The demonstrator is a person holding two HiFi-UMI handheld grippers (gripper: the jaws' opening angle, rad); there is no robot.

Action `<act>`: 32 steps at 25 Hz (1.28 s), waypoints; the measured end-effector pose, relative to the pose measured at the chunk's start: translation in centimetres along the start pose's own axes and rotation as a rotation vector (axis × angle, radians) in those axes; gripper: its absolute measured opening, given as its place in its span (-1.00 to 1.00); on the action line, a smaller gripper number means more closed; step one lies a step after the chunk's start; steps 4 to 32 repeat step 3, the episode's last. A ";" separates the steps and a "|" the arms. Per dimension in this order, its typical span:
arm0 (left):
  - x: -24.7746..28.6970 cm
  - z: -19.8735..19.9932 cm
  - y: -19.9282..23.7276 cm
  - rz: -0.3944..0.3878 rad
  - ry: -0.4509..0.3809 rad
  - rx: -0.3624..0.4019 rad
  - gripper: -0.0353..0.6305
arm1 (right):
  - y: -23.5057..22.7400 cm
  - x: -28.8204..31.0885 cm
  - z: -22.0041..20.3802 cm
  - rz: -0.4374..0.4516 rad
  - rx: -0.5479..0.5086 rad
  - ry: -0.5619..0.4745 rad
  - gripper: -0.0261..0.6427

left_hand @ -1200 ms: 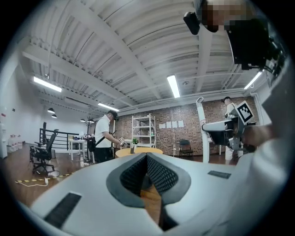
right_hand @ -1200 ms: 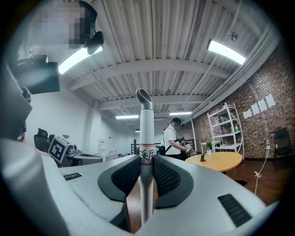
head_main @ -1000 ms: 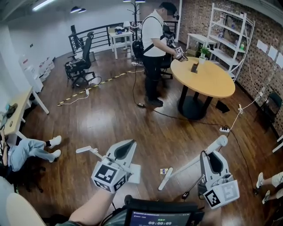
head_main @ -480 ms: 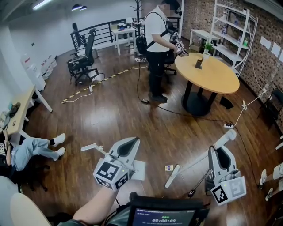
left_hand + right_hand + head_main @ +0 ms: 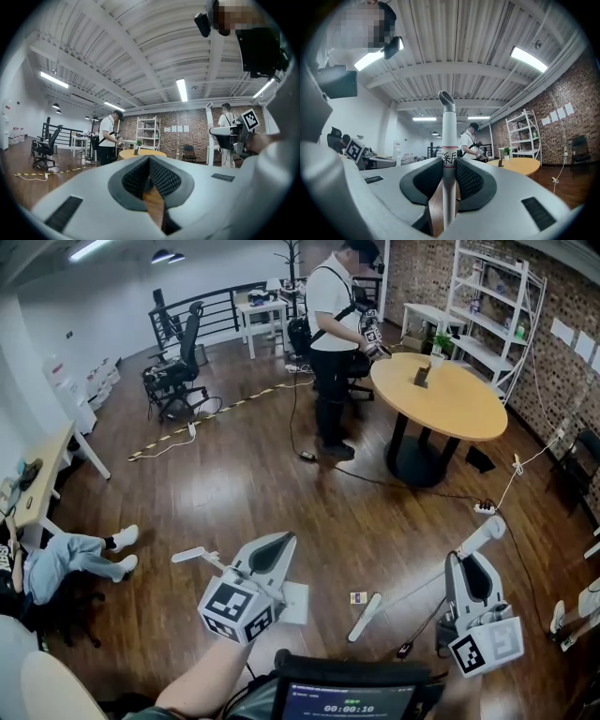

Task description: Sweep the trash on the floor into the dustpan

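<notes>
A small scrap of trash [image 5: 358,597] lies on the wooden floor between my two grippers. My right gripper [image 5: 469,554] [image 5: 449,161] is shut on the white broom handle [image 5: 449,136]. The pole [image 5: 412,582] slants down and left to the brush head [image 5: 366,615], just right of the scrap. My left gripper [image 5: 279,542] [image 5: 149,159] is shut, pads meeting, with nothing showing between them. The white dustpan [image 5: 296,602] shows past its right side. The dustpan's handle [image 5: 192,555] sticks out to the left from under it. Whether the gripper holds the dustpan is hidden.
A round wooden table [image 5: 441,399] stands at the back right with a person [image 5: 333,343] beside it. Cables and a power strip [image 5: 480,509] cross the floor, and a black plug [image 5: 405,650] lies near the broom. A seated person's legs [image 5: 80,559] are at left, a shoe [image 5: 561,617] at right.
A second ago the view shifted slightly. Broom, dustpan and scrap keep nearly the same places relative to each other. Hardly anything differs from half a second ago.
</notes>
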State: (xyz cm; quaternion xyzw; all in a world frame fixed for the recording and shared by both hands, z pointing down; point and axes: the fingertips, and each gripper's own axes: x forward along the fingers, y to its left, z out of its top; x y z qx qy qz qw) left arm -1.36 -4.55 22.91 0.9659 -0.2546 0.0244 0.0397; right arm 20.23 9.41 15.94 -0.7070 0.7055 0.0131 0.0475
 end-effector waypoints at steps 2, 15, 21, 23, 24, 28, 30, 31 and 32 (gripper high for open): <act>0.4 0.4 0.4 -0.002 0.000 -0.001 -0.88 | -0.1 0.7 0.4 -0.002 -0.001 -0.002 -0.63; 0.7 0.6 0.7 -0.004 0.000 -0.001 -0.89 | -0.1 1.0 0.7 -0.003 -0.002 -0.003 -0.63; 0.7 0.6 0.7 -0.004 0.000 -0.001 -0.89 | -0.1 1.0 0.7 -0.003 -0.002 -0.003 -0.63; 0.7 0.6 0.7 -0.004 0.000 -0.001 -0.89 | -0.1 1.0 0.7 -0.003 -0.002 -0.003 -0.63; 0.7 0.6 0.7 -0.004 0.000 -0.001 -0.89 | -0.1 1.0 0.7 -0.003 -0.002 -0.003 -0.63; 0.7 0.6 0.7 -0.004 0.000 -0.001 -0.89 | -0.1 1.0 0.7 -0.003 -0.002 -0.003 -0.63; 0.7 0.6 0.7 -0.004 0.000 -0.001 -0.89 | -0.1 1.0 0.7 -0.003 -0.002 -0.003 -0.63; 0.7 0.6 0.7 -0.004 0.000 -0.001 -0.89 | -0.1 1.0 0.7 -0.003 -0.002 -0.003 -0.63; 0.7 0.6 0.7 -0.004 0.000 -0.001 -0.89 | -0.1 1.0 0.7 -0.003 -0.002 -0.003 -0.63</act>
